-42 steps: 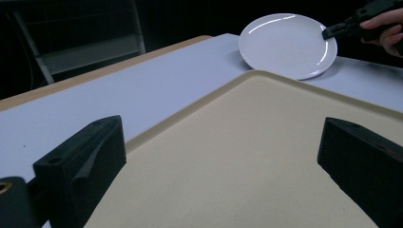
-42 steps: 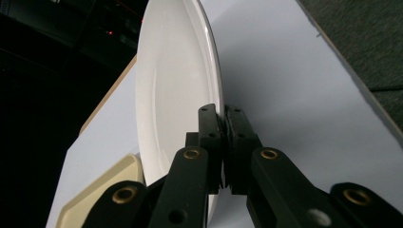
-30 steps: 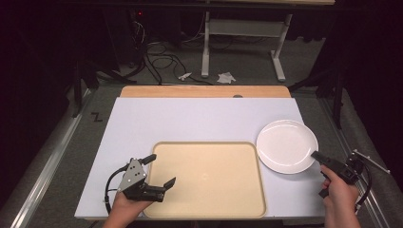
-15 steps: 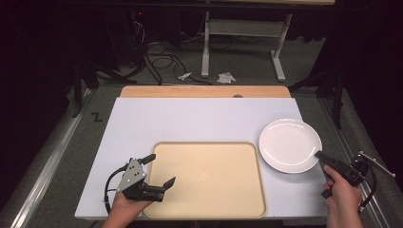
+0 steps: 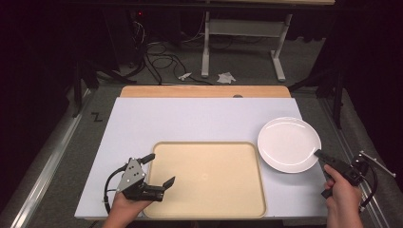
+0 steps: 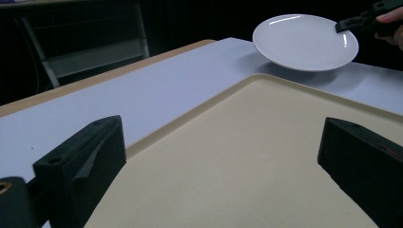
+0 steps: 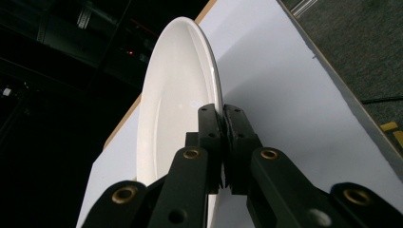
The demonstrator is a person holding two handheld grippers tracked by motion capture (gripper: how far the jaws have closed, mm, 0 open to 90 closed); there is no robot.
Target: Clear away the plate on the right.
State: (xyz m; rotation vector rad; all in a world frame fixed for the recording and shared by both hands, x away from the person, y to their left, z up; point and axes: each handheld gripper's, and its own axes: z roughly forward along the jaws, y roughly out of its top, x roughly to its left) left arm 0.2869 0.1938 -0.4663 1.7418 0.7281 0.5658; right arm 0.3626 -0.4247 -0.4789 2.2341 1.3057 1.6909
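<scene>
Pinching the white plate (image 5: 288,144) by its near rim with my right hand-held gripper (image 5: 319,154), just right of the tray (image 5: 209,209) on the worktop (image 5: 199,118); left hand-held gripper (image 5: 160,170) spread, waiting over the tray's corner.

My high view looks down and forward over the desk (image 5: 199,118). My left gripper view skims low toward the plate (image 6: 304,42) at one o'clock. My right gripper view shares that plate (image 7: 176,95), close up.
</scene>
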